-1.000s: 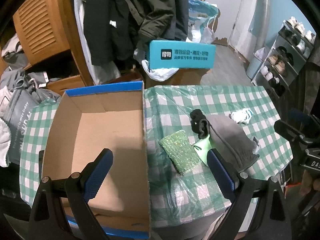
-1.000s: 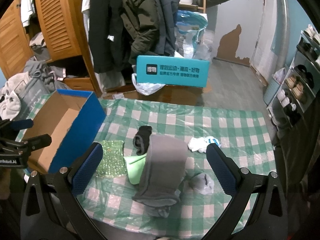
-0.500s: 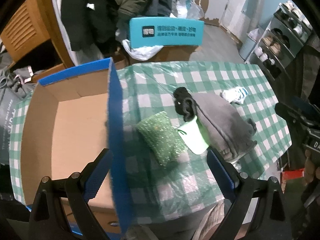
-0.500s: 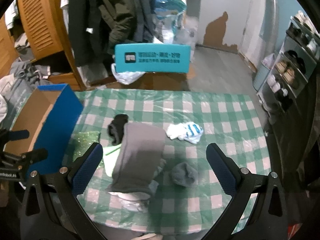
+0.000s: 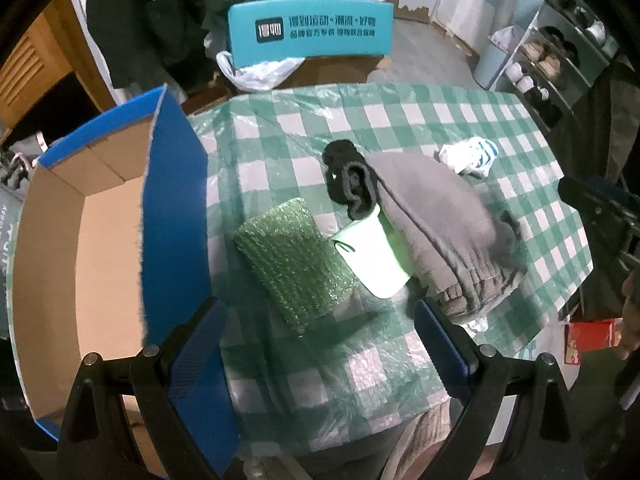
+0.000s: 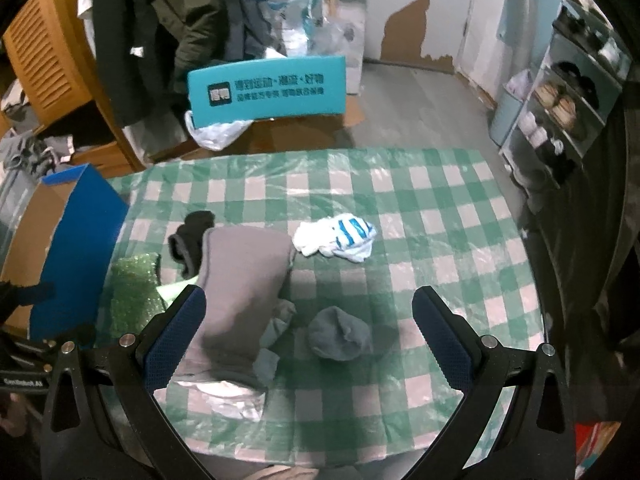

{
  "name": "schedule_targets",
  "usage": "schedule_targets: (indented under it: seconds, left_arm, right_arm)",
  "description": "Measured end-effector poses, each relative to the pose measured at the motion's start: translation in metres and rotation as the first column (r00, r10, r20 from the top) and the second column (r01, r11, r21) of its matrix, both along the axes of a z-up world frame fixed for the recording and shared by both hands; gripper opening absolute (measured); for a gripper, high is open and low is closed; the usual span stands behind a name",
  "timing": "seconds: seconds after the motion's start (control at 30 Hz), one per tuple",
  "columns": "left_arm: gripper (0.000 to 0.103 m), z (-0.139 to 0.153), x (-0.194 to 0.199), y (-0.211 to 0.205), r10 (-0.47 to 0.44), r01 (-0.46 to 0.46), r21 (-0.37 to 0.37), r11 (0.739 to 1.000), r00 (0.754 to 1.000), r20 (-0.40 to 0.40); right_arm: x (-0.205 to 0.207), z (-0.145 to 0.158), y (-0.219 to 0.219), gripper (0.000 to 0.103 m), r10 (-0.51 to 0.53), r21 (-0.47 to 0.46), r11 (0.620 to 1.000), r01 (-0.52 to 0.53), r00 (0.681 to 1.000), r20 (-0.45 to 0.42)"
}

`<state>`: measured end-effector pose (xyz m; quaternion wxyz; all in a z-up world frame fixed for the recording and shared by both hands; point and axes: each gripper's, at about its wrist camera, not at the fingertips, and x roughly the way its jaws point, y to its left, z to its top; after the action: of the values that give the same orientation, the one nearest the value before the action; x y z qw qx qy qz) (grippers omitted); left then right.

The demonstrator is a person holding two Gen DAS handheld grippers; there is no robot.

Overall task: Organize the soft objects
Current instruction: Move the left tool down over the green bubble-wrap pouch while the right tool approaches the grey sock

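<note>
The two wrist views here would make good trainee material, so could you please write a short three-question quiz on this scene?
1. True or false: the cardboard box already holds a soft item.
2. Which item lies nearest the box? A) green bubble-wrap pouch B) white-and-blue sock C) small grey sock
3. Fill in: the folded grey cloth partly covers the ______ sock.

Key: 1 false, its visible interior is empty; 2 A; 3 black. Both the left gripper and right gripper are open.
</note>
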<state>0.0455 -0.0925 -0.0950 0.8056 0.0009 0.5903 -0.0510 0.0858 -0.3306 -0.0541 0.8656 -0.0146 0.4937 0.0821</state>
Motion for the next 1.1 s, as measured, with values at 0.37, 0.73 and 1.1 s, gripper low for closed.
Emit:
schedule_targets:
  seconds: [0.37, 0.73, 1.1]
  left_arm:
    - [0.096, -0.019, 0.009, -0.007, 0.013, -0.013, -0.003, 1.000, 1.000, -0.028]
    - [0.096, -0.050, 0.020, -0.021, 0.000, 0.002, 0.033, 0.999, 0.998, -0.063]
    - [0.096, -0.065, 0.033, 0.000, 0.058, -0.057, 0.019, 0.998, 0.994, -0.090]
  right_arm:
    - [0.008, -0.016, -0.014, 0.101, -0.042, 0.003, 0.999, 0.042, 0.998, -0.040]
    - [0.020, -0.042, -0.029, 0.101, -0.092, -0.003, 0.996, 0.093, 0.989, -0.114]
    - [0.027, -0.078, -0.033, 0.101, -0.099, -0.053, 0.994, 0.091, 0.978, -0.185]
